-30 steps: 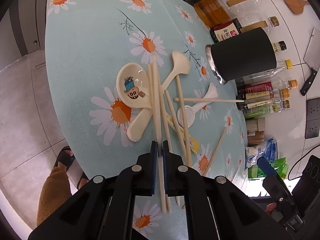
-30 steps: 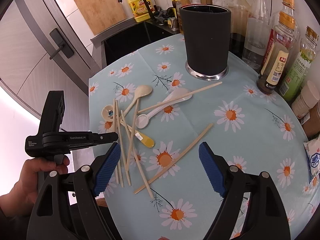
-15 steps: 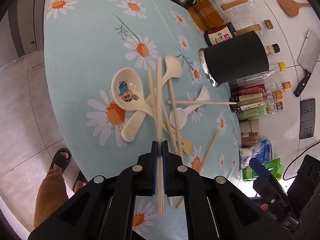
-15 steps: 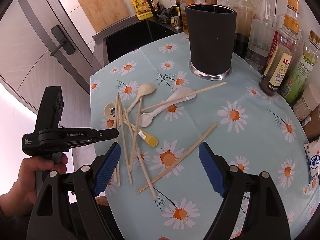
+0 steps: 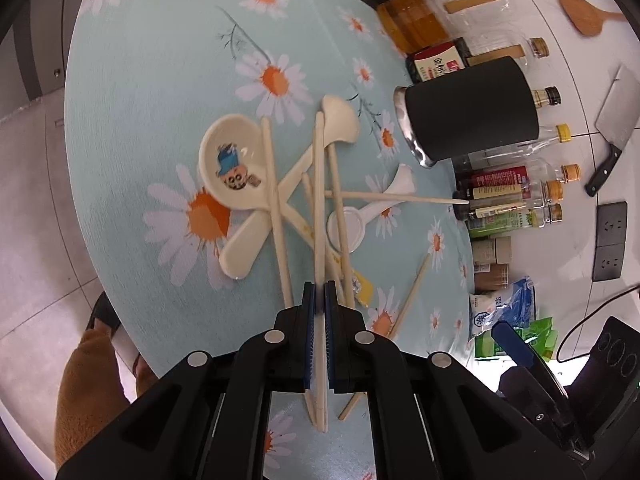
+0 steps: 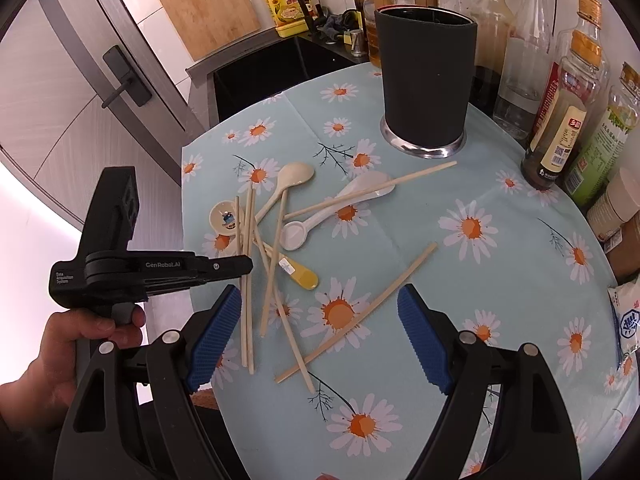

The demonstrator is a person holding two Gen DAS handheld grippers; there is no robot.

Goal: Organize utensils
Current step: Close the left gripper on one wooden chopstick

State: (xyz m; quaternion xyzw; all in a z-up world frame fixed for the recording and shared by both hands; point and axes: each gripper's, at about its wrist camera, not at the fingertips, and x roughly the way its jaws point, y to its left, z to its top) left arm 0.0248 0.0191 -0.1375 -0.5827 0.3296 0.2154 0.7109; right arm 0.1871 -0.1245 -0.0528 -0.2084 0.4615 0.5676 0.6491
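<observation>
Several pale chopsticks and spoons lie crossed on the daisy tablecloth [image 5: 132,92]. My left gripper [image 5: 319,292] is shut on one chopstick [image 5: 318,200], which runs forward between the blue pads and is lifted above the pile. Under it lie a cartoon-printed spoon [image 5: 230,164], a cream spoon [image 5: 338,124] and a white spoon [image 5: 372,208]. The black utensil holder [image 5: 468,110] stands upright beyond the pile. My right gripper [image 6: 320,332] is open and empty, above a loose chopstick [image 6: 360,308]. The left gripper [image 6: 240,266] also shows at left in the right wrist view.
Sauce and oil bottles [image 6: 560,120] line the table's right side behind the holder [image 6: 426,80]. A yellow-tipped spoon [image 6: 304,276] lies mid-pile. A sink and cutting board [image 6: 204,8] lie beyond the far edge. The table edge [image 5: 92,240] drops off at the left.
My left gripper has lifted and pulled back with the chopstick, so the pile looks smaller and lower. The right gripper has stayed open, shifting only slightly.
</observation>
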